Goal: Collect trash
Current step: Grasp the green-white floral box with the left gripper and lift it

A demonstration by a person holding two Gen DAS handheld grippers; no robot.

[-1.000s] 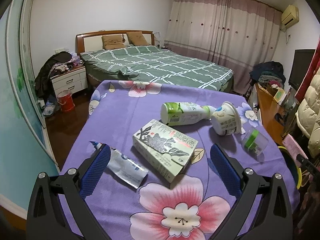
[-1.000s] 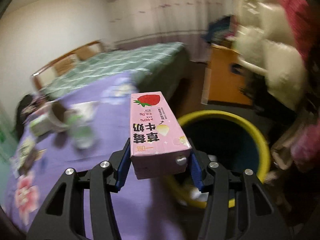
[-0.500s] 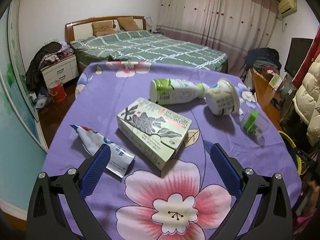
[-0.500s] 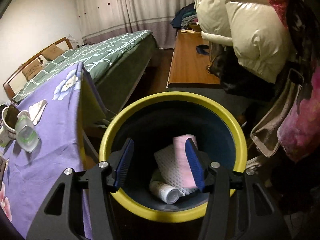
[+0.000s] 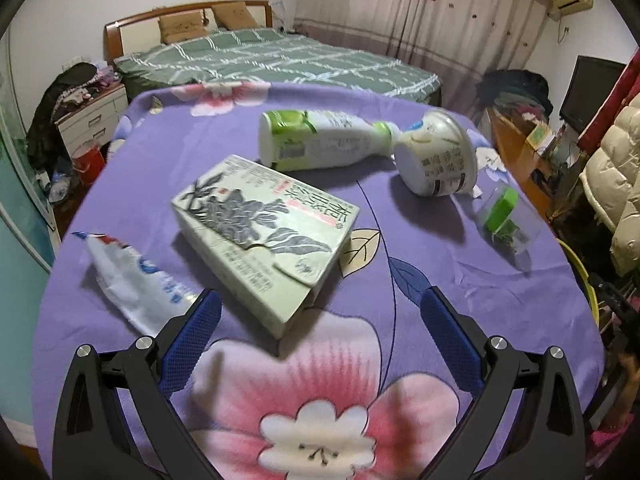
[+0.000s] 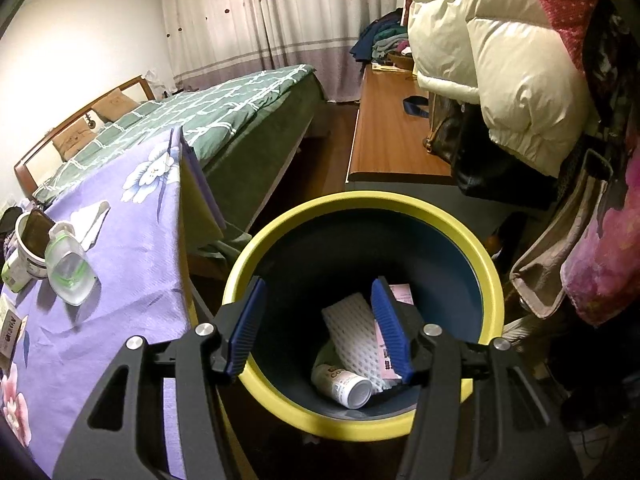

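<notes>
In the left wrist view my left gripper [image 5: 320, 320] is open and empty, just short of a pale green carton [image 5: 264, 232] lying flat on the purple flowered cloth [image 5: 440, 272]. A torn white wrapper [image 5: 132, 280] lies to its left. A white-green bottle [image 5: 320, 144], a white cup [image 5: 436, 160] and a clear container with green lid [image 5: 504, 216] lie beyond. In the right wrist view my right gripper [image 6: 320, 324] is open and empty above the yellow-rimmed bin [image 6: 492, 280]. The pink carton [image 6: 386, 356], white foam net [image 6: 352, 328] and a small bottle [image 6: 344, 386] lie inside.
A bed with a green checked cover [image 5: 272, 60] stands behind the table. A wooden desk [image 6: 388, 136] and hanging puffy coats [image 6: 500, 48] are beside the bin. A white nightstand [image 5: 92, 120] and red bucket [image 5: 88, 160] stand at the far left.
My right gripper swung over the bin, opened and dropped the pink carton into it. My left gripper moved closer to the green carton, still open.
</notes>
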